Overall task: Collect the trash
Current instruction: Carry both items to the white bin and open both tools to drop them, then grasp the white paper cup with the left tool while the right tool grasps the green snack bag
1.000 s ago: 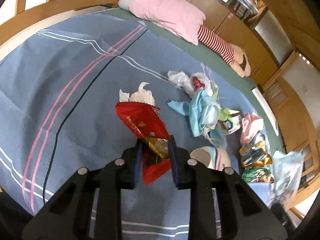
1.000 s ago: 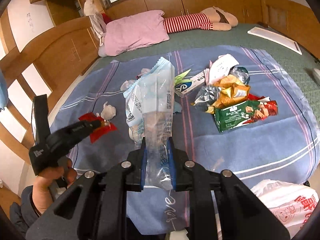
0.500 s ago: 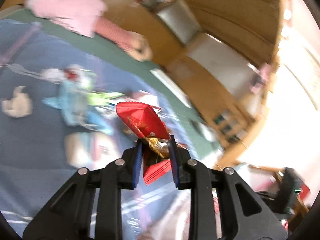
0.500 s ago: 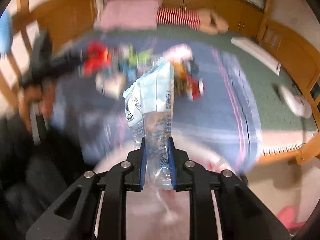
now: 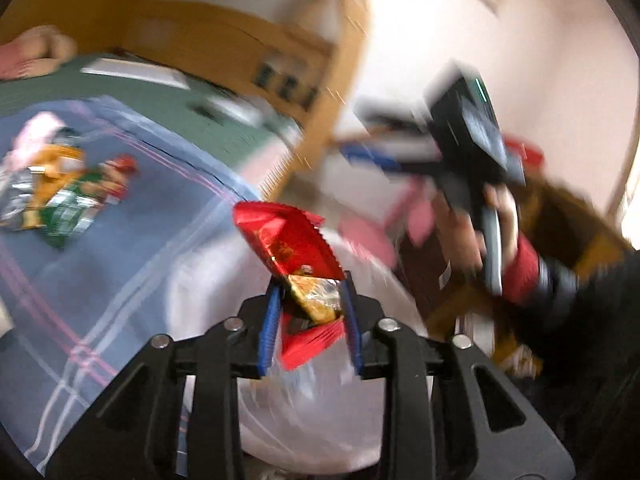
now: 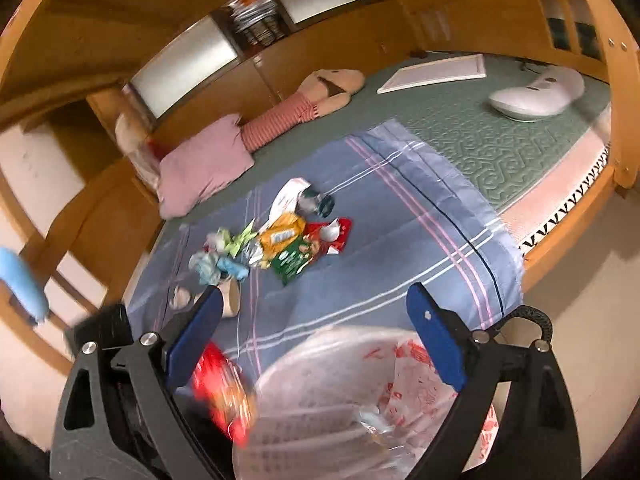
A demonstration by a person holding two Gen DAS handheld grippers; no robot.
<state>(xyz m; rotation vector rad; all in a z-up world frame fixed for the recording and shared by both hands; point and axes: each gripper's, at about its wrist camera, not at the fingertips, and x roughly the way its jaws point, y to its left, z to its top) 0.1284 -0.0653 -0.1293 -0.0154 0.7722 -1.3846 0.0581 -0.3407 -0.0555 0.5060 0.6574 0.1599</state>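
**Wooden bedroom, two grippers over a white trash bag**

Wood-panelled walls and cupboards surround a wide bed (image 6: 500,140) with a green quilted cover. Across it lies a blue sheet (image 6: 380,280) with pink and white stripes. A pink pillow (image 6: 204,168) and a soft doll in red-and-white striped clothing (image 6: 288,116) rest near the far wall.

A heap of litter (image 6: 276,244) sits in the middle of the sheet: green, orange and red snack packets, pale blue plastic and crumpled paper. Print on the packets is too small to read.

At the near edge of the bed, a white plastic bag (image 6: 360,400) with red printing stands open. The lettering is blurred and unreadable.

The right gripper (image 6: 316,340) hangs above the bag; its jaws have just been opening and now stand wide apart with nothing between them. A clear wrapper lies inside the bag below.

The left gripper (image 5: 310,322) is also above the bag. Its jaws have just been opening, and a red snack wrapper (image 5: 288,240) with a gold inner lining sits between the blue pads, which no longer press on it. Gold characters on the wrapper are blurred.

A person's right hand (image 5: 480,232), red cuff showing, grips the right tool.
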